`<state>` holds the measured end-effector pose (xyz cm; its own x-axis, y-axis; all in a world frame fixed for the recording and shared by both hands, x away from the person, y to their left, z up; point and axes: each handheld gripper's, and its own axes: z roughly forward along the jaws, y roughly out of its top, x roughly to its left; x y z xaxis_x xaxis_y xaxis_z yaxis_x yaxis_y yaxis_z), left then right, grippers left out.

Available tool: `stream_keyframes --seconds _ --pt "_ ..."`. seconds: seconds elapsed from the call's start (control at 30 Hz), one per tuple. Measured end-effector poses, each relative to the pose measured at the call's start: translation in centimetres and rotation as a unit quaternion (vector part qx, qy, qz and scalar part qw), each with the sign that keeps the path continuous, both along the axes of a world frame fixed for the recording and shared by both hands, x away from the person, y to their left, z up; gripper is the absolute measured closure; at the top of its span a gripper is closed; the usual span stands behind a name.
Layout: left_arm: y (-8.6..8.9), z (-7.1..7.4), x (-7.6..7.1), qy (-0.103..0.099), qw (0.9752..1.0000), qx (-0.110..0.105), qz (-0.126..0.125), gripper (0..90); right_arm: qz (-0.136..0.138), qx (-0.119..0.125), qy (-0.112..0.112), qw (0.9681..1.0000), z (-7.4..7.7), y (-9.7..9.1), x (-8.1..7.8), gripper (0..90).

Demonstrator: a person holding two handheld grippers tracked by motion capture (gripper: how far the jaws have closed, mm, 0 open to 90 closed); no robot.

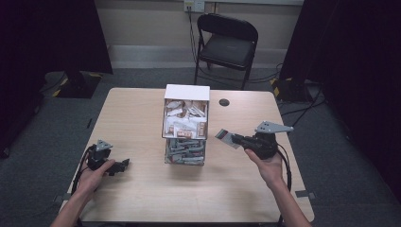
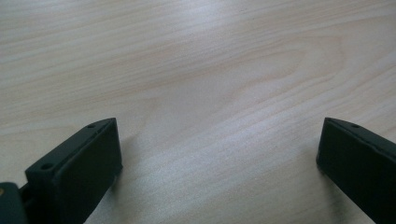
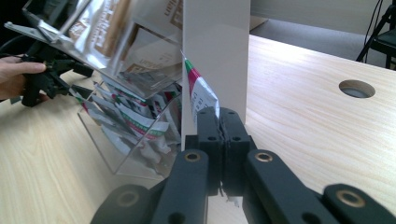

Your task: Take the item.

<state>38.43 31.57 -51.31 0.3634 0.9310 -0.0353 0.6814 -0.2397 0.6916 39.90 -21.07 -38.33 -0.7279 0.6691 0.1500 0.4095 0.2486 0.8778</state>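
Observation:
A clear two-tier box point(image 1: 185, 124) stands at the middle of the table, with brown-and-white packets point(image 1: 184, 118) in its upper bin and green-and-red ones point(image 1: 185, 150) in its lower bin. My right gripper point(image 1: 236, 139) hovers just right of the box, shut on a striped sachet point(image 1: 226, 136). In the right gripper view the jaws point(image 3: 218, 116) pinch that sachet point(image 3: 200, 91) in front of the box's white side wall point(image 3: 215, 51). My left gripper point(image 1: 124, 164) rests low at the table's front left, open. Its view has the jaws point(image 2: 219, 135) wide apart over bare wood.
The wooden table point(image 1: 142, 109) has a round cable hole point(image 1: 224, 102) behind and right of the box. A black folding chair point(image 1: 227, 42) stands beyond the far edge. Dark curtains hang at both sides. The other hand and gripper point(image 3: 44, 79) appear past the box.

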Motion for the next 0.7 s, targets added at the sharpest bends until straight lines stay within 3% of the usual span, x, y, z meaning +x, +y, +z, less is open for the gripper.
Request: stream_keyframes --seconds 0.53,0.7 --pt "0.0 0.0 0.0 0.0 1.0 0.0 0.0 0.0 -0.016 -0.028 0.027 0.9991 -2.4 1.0 3.1 88.9" --pt "0.0 0.0 0.0 0.0 1.0 0.0 0.0 0.0 -0.008 -0.026 0.03 0.9992 -2.9 1.4 4.2 88.9"
